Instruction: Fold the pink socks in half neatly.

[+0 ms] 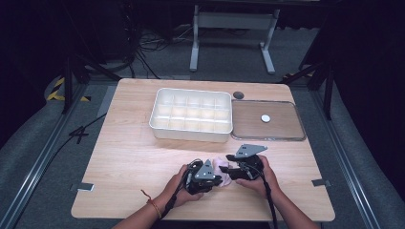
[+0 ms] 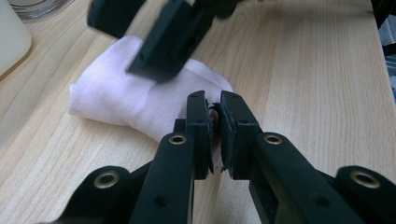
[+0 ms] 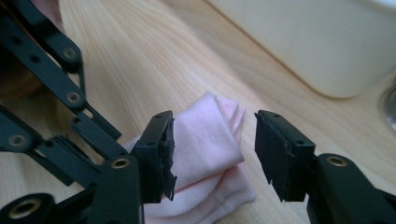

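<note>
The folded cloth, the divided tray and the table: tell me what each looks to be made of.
Folded cloth: soft knit fabric, pale pink-white and matte; a fine weave and rounded folds show, possibly cotton. Divided tray: likely moulded plastic, cream with a slight sheen; rounded corners, thin walls. Table: light wood or wood-look laminate; straight printed-looking grain, smooth low-gloss surface. The left tool pinches the cloth's edge.

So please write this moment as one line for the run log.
left claw: shut on cloth | right claw: open, around cloth | tray: empty
</note>
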`<state>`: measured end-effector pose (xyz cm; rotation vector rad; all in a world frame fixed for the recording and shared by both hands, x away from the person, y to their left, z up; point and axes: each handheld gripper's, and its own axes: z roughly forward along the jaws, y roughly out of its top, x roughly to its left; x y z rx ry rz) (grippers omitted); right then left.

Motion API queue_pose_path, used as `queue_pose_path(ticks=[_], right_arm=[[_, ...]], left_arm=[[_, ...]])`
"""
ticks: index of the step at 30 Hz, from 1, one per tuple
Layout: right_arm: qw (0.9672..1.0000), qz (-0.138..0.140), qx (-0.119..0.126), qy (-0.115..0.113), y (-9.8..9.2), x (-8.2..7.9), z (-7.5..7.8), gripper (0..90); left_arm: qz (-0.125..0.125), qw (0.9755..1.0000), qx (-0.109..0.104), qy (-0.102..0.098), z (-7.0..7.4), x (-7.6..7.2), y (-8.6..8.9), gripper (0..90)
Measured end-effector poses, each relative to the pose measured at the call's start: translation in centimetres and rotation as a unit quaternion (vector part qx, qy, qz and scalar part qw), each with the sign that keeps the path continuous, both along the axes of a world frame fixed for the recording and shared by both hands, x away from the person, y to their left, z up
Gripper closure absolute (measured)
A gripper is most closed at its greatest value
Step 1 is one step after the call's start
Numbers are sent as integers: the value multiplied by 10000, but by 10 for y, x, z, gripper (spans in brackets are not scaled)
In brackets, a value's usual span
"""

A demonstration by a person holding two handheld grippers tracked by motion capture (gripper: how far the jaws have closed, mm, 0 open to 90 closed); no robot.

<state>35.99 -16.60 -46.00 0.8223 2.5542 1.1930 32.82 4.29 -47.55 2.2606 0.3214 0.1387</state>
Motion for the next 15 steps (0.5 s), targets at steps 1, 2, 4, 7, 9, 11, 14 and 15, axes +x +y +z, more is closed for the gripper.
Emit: queue_pose_path(ticks=[1, 2, 4, 7, 9, 11, 14, 15], right_arm=[[10000, 24, 23, 83, 0, 1, -3, 480], [9998, -2, 77, 189, 1, 3, -7, 468], [9989, -89, 225, 396, -1, 7, -12, 441], [9974, -159, 374, 596, -4, 12, -17, 385], [9950, -167, 540, 822, -6, 14, -21, 407], [9951, -71, 526, 838, -6, 15, -20, 452], [9935, 95, 556, 987, -3, 15, -20, 532], [9935, 95, 556, 987, -3, 15, -20, 532]], left_arm=[[6, 10000, 16, -32, 0, 0, 0, 821], [-19, 10000, 30, -49, 0, 0, 0, 820], [-8, 10000, 25, -12, 0, 1, 1, 819], [-21, 10000, 39, -16, 0, 1, 1, 818], [-26, 10000, 57, -9, 1, 0, 2, 806], [-61, 9999, 153, 25, 4, -1, 3, 751], [-250, 9988, 416, 40, 13, -3, 9, 586], [-250, 9988, 416, 40, 13, -3, 9, 543]])
